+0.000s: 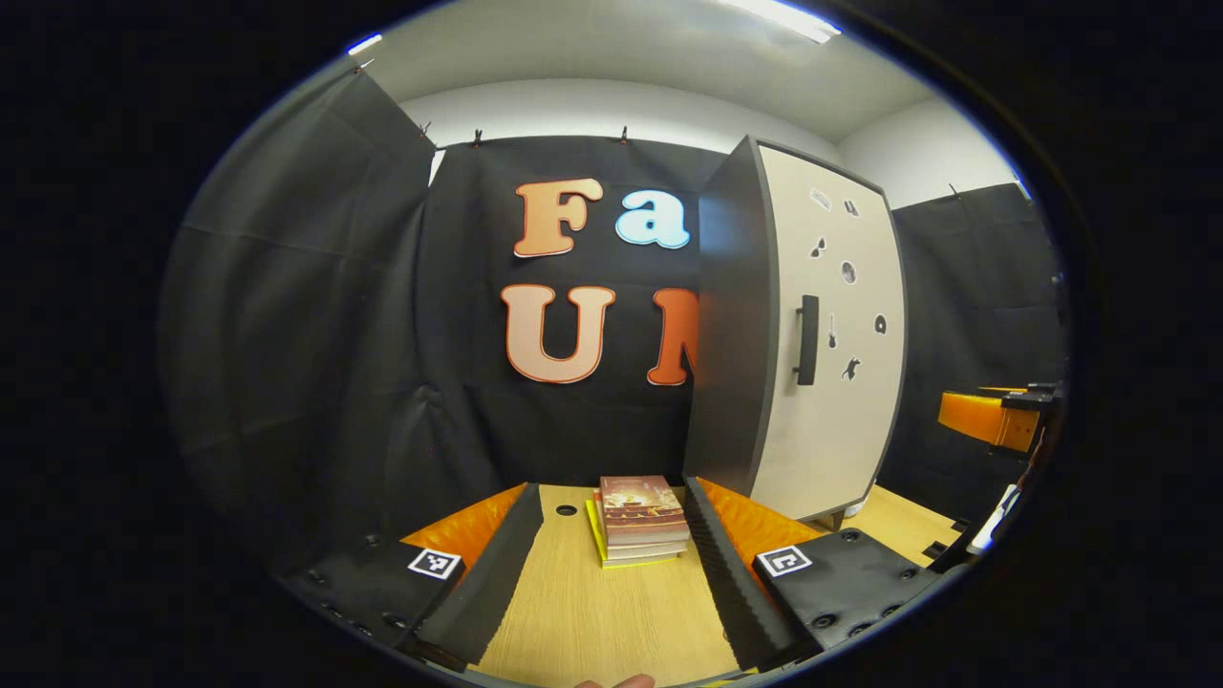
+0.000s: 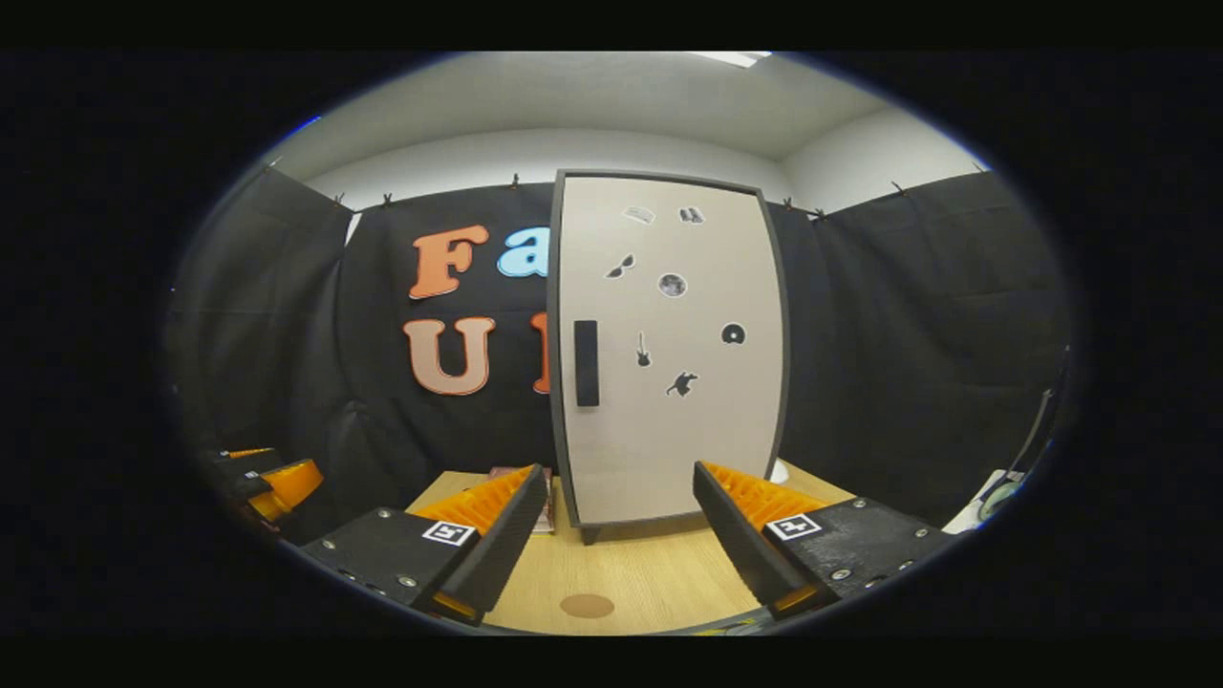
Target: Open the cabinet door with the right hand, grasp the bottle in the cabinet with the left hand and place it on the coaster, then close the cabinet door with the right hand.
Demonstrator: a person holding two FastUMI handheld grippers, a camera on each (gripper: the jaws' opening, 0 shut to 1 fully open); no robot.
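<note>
Starting: both tools hang back from the cabinet, nothing gripped, door not yet opened.
Right gripper (image 2: 611,535): fingers spread wide and empty, aimed squarely at the door, which suits the task since this hand owns the opening pull.
Coaster (image 2: 587,605): a small brown disc flat on the wooden table (image 2: 659,573), right between the right tool's fingers and nearer than the cabinet, so the drop spot sits in easy reach.
Left gripper (image 1: 611,559): likewise released, holding nothing, its fingers framing a stack of books (image 1: 642,521) on the tabletop; it waits off to the side, leaving room for the door to swing.
Far tool, seen from the left gripper view: an orange and black shape at the right edge is probably the right gripper, though it sits too far out in the fisheye to be sure.
Cabinet (image 2: 669,354): upright on short feet at the back of the table, pale door shut flush, dotted with little stickers.
Handle (image 2: 586,363): a dark vertical bar near the door's left edge, well apart from both tools; I'd judge that the first target.
Bottle: presumably inside, hidden behind the closed door.
</note>
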